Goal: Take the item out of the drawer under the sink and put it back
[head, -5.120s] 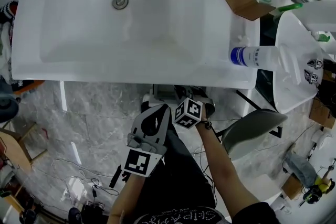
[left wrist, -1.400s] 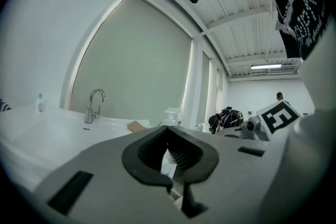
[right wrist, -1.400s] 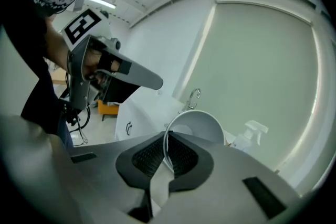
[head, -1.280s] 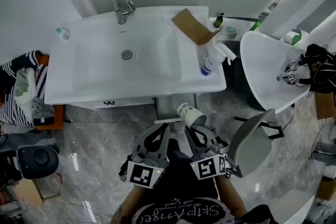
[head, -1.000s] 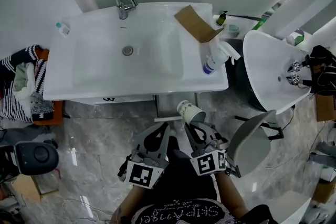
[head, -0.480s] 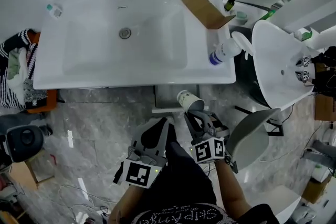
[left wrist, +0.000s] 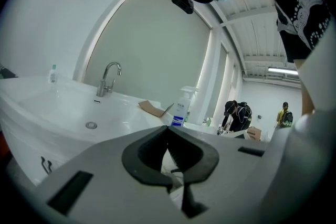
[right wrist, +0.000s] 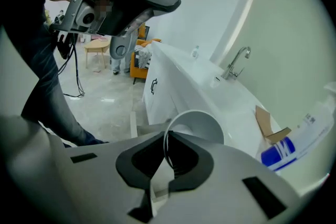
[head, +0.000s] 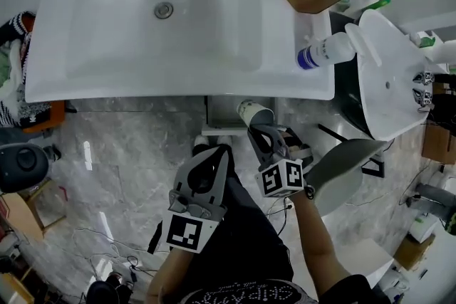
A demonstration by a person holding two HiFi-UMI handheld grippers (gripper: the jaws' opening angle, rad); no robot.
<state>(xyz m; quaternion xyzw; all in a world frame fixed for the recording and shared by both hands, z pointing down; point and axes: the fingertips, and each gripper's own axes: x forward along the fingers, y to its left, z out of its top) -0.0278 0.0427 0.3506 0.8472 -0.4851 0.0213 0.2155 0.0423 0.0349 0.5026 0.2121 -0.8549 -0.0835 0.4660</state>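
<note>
White paper cup (head: 254, 112) tilted on its side, rim pinched by the right gripper (head: 258, 130), just before the sink (head: 178, 87) front

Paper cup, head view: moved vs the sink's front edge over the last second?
Yes. The paper cup, pinched by the jaws of the right gripper, sits closer to the front edge of the sink than a second ago, almost under it. Camera moved too.

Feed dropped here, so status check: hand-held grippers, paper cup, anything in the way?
Right hand-held gripper shut on rim of white paper cup. Left hand-held gripper shut, empty. Cup held in front of white sink. Grey chair close on the right.
</note>
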